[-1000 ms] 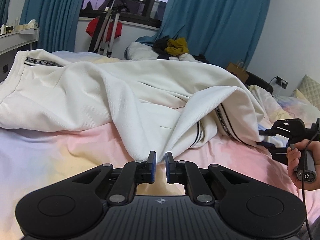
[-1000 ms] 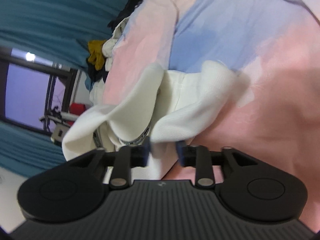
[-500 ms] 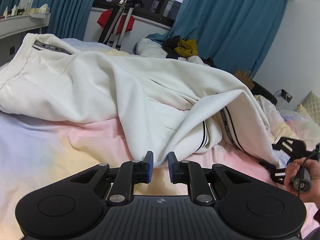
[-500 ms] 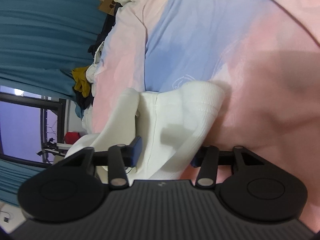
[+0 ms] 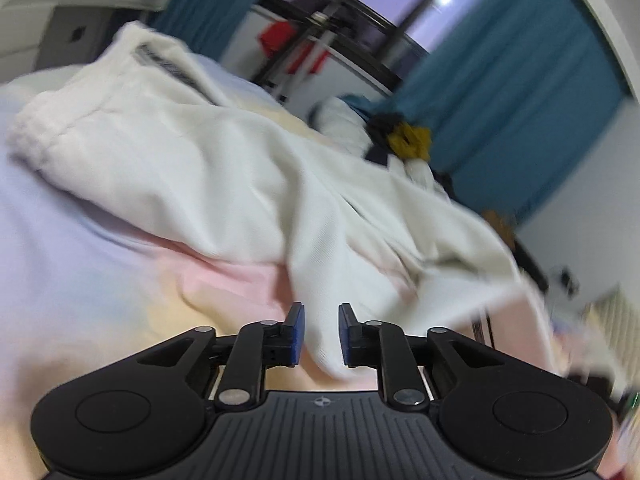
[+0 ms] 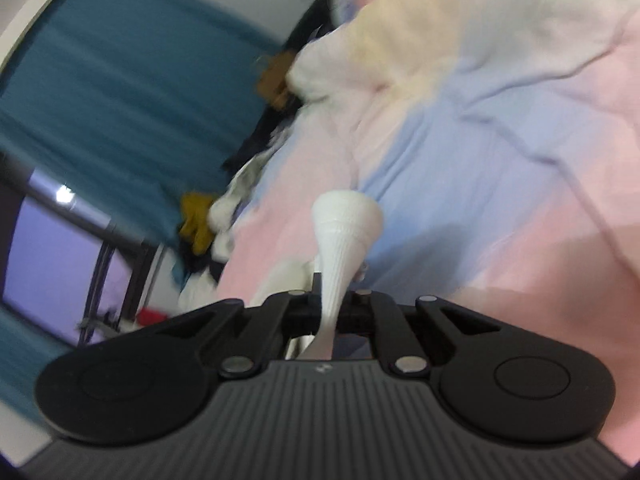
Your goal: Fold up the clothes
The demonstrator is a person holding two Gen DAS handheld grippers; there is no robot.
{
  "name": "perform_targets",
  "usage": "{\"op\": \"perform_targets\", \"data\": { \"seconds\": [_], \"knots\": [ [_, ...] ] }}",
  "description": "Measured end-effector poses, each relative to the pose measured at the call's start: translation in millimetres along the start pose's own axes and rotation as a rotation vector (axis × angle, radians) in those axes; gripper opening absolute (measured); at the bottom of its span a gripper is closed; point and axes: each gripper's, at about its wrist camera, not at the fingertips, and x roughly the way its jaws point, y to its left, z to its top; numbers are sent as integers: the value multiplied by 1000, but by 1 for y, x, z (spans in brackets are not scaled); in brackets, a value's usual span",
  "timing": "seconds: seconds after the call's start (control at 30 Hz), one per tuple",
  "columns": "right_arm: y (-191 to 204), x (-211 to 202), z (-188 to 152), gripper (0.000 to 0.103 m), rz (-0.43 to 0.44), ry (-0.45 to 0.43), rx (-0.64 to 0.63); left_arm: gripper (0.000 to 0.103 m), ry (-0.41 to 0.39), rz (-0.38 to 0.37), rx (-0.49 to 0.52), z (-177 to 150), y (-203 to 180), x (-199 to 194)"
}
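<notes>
garment (image 5: 224, 184): white knit cloth, matt (ribbed cuff (image 6: 346, 224))
bedsheet (image 6: 500, 168): soft pastel cloth
curtain (image 5: 532, 120): teal fabric

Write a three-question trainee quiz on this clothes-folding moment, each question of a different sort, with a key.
1. True or false: the right hand-held gripper is shut on a ribbed cuff of the white garment.
2. Multiple choice: the left hand-held gripper is A) shut on fabric, B) open with a fold of fabric between its fingers, C) open over bare bedsheet.
3. Fill in: the garment lies on a pastel ____.

Key: 1 true; 2 B; 3 bedsheet.
</notes>
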Motion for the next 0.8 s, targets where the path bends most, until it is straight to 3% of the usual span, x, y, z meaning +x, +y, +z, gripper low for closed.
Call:
{"op": "perform_targets", "data": {
  "seconds": [0.1,0.33,0.4,0.53,0.63,0.7,0.8],
  "knots": [
    [-19,7,1,6,-91,19,82,45,-26,26,-160,12,27,-2],
    [-15,12,0,6,-123,13,46,51,-51,48,-514,40,95,15],
    [-17,13,0,6,-127,15,45,51,-69,67,-580,51,112,21],
    [-20,13,1,6,-138,19,48,51,-136,128,-603,71,128,23],
    [-17,14,-1,6,-140,18,15,41,-135,121,-637,82,137,26],
    [-11,16,-3,6,-142,13,-23,15,-140,124,-626,89,137,24],
    [-9,18,0,6,-140,10,-28,12,-176,141,-558,103,131,12]
  ]
}}
